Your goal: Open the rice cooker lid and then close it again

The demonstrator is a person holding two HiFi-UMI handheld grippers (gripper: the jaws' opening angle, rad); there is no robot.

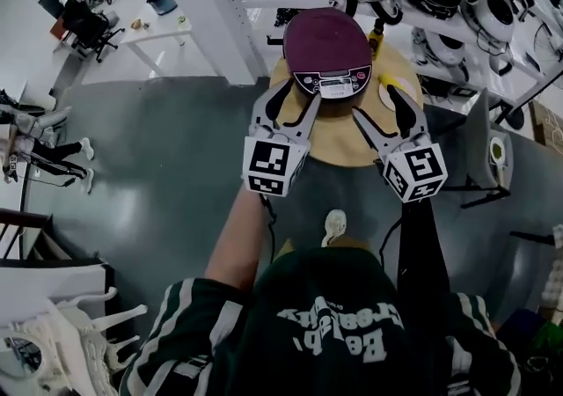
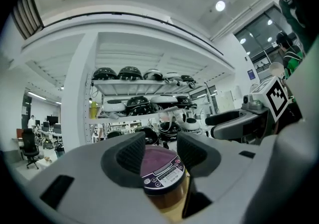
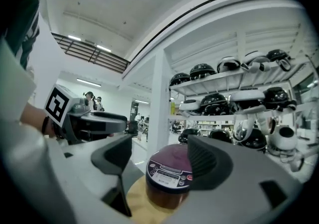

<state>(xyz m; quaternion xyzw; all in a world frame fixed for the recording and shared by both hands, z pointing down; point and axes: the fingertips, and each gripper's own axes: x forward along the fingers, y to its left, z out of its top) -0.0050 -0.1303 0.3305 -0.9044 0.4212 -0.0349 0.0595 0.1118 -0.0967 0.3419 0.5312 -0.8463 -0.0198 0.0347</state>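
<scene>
Hovering level in front of the rice cooker (image 1: 324, 47), both claws point at it from the near side, and neither one touches it. The cooker sits toward the far edge of the round wooden surface (image 1: 339, 141), its maroon lid (image 1: 322, 33) down and shut, and its control panel (image 1: 332, 84) faces the person.

Left claw (image 1: 297, 99) first: the jaws stand wide, and its own view shows the dark ribbed pads (image 2: 130, 156) well apart. The cooker is framed in the gap beyond them and nothing is gripped. It hangs over the near left part of the surface, just short of the cooker's front.

Over to the right claw (image 1: 376, 107), which is wide too. Its pads (image 3: 205, 156) are spread with the cooker showing between them at a distance, and it is empty as well. It hovers over the near right part of the surface, level with its partner. Each claw's marker cube faces up toward the head camera.

Behind the cooker, past the far edge, a white shelf rack (image 2: 144, 86) carries rows of dark and white rounded items, too small to name. A white pillar (image 2: 75, 108) rises at the rack's left. Down below, the person's green striped sleeve (image 1: 189, 315) shows above the grey floor (image 1: 158, 174).
</scene>
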